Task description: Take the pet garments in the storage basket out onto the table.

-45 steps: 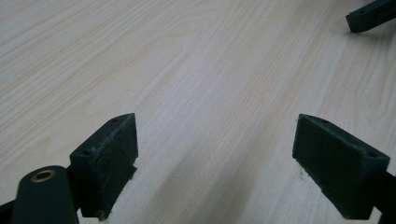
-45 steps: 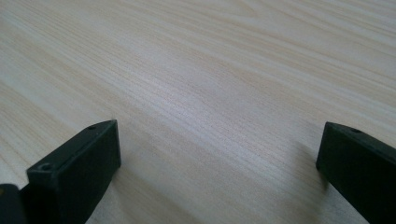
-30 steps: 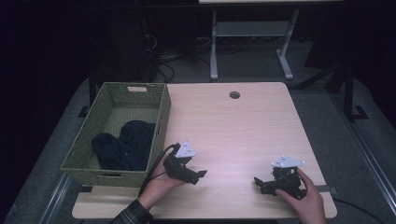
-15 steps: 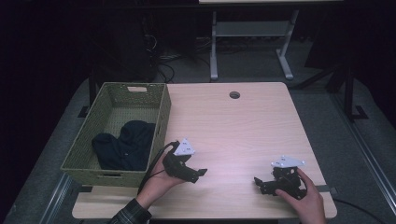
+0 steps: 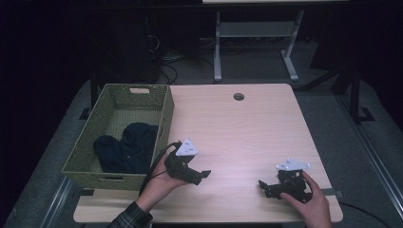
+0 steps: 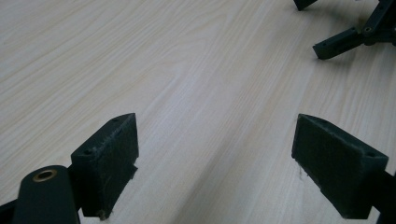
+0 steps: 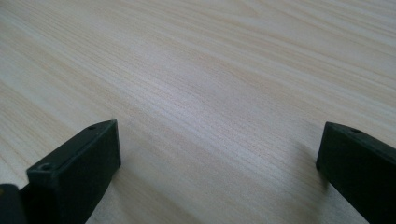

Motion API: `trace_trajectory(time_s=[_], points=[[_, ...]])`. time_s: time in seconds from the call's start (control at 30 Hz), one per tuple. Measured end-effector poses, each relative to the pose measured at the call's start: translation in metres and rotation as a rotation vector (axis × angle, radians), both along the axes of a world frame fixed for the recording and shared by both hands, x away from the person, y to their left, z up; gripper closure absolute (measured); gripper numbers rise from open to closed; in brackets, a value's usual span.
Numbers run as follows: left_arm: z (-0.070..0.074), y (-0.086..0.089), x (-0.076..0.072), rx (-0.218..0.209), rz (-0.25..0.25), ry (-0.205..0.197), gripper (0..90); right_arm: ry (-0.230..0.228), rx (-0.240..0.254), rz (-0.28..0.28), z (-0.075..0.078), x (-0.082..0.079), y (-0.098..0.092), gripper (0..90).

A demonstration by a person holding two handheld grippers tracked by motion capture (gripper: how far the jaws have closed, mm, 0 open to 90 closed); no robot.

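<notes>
Pale wood-grain laminate surface (image 5: 247, 137), rounded corners, one cable hole (image 5: 238, 96) near far edge; bare apart from my two tools.

Green woven basket (image 5: 164, 111), rectangular w/ slot handles, sits at left edge of surface. Judged: parked to the side so the middle is free as working area.

Dark blue cloth (image 5: 124, 147), soft, crumpled, lying inside basket at its near end, heaped w/o any fold. Prob. the item to be pulled out.

Left claw (image 5: 203, 174) held just beside basket's near right corner, pointing right, away from cloth. Its jaws stand wide apart, nothing betw. them; pads (image 6: 112, 158) flat, matte black, blocky.

Right claw (image 5: 264, 186) low over near right part of surface, well apart from basket, jaws spread wide too, empty. Grey three-cornered plate on top of each.

Judged: both at rest pose, reach into basket not yet begun.
</notes>
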State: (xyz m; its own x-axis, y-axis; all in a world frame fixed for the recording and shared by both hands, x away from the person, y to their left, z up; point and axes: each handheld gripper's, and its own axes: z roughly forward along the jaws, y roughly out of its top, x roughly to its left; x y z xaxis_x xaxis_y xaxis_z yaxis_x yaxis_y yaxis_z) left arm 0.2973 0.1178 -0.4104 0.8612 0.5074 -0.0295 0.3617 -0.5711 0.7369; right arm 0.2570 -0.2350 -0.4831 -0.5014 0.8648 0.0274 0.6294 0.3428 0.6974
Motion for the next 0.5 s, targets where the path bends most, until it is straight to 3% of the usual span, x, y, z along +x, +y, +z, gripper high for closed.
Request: trace_trajectory(time_s=[0.37,0.5], points=[[0.015,0.003,0.001,-0.047,-0.001,-0.012,14.2,0.0,0.003,-0.003,0.0,0.0,0.0,0.0],[0.018,0.003,0.002,-0.045,-0.01,-0.014,14.2,0.0,0.0,-0.001,0.0,0.0,0.0,0.0]])
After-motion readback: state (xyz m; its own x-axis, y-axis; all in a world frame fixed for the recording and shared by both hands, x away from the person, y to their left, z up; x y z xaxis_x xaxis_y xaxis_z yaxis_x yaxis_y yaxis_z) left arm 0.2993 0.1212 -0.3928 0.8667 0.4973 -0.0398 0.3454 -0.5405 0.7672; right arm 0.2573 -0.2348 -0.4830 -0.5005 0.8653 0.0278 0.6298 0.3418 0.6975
